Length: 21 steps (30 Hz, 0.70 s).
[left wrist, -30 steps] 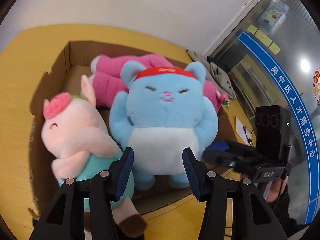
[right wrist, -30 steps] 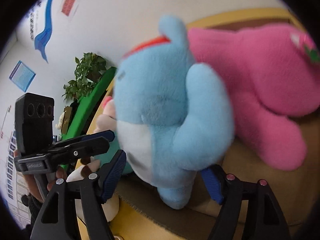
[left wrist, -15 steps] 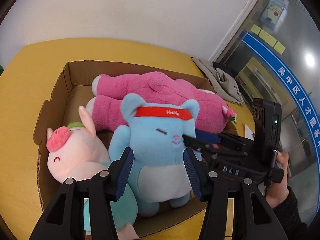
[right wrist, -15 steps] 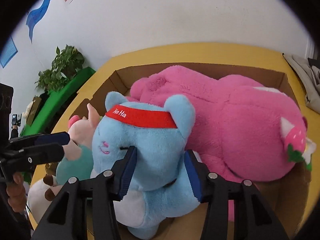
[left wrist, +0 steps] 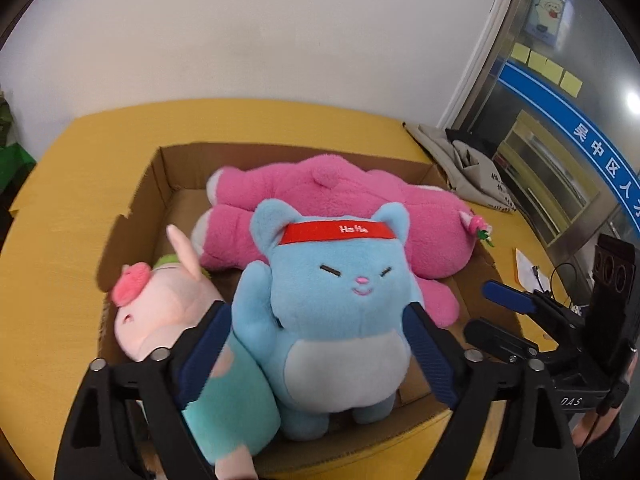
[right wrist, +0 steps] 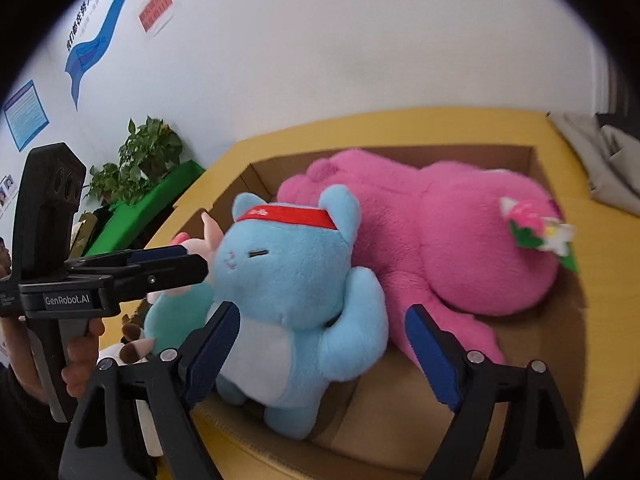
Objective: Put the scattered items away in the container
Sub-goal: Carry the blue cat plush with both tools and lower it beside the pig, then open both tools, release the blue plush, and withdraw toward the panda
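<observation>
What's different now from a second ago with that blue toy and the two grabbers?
Both the left gripper and right gripper have just opened and backed off, letting go of the blue cat plush, now upright in the cardboard box. The pink bear and pig plush stayed put.
</observation>
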Each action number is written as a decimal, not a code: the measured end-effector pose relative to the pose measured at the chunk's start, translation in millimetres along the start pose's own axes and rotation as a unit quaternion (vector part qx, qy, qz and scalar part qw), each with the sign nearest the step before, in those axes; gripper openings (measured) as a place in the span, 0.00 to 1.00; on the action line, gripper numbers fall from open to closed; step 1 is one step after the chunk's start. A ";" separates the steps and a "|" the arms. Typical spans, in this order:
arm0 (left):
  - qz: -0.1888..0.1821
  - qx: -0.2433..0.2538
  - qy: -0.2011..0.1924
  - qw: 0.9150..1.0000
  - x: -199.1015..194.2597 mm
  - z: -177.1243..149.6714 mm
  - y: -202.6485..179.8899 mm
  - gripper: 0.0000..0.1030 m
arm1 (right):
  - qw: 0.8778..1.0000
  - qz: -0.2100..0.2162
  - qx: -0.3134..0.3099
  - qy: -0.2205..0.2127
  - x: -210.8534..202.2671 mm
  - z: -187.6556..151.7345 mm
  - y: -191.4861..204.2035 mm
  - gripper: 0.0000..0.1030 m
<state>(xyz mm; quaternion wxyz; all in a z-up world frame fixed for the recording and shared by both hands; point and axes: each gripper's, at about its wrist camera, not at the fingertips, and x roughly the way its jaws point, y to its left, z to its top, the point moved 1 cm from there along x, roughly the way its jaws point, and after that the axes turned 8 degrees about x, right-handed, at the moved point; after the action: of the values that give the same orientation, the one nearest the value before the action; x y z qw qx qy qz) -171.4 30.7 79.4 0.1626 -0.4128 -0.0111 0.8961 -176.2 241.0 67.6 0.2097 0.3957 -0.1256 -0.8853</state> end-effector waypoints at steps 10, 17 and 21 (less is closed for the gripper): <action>0.039 0.042 -0.051 0.997 -78.0 -56.2 -54.4 1.00 | 0.992 -0.106 -0.024 -0.063 -61.3 -25.5 20.5 0.82; 0.023 0.039 -0.042 0.998 -87.6 -83.8 -67.5 1.00 | 0.988 -0.140 -0.025 -0.061 -80.8 -46.5 26.1 0.82; 0.014 0.039 -0.049 0.998 -94.6 -88.4 -70.9 1.00 | 0.986 -0.149 -0.034 -0.062 -86.7 -51.9 34.2 0.82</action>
<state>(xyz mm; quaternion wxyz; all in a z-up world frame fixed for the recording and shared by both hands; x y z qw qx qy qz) -28.3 59.3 101.7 0.1652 -0.3619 0.0212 0.9172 -75.9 248.9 103.1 0.0806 0.3466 -0.0475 -0.9333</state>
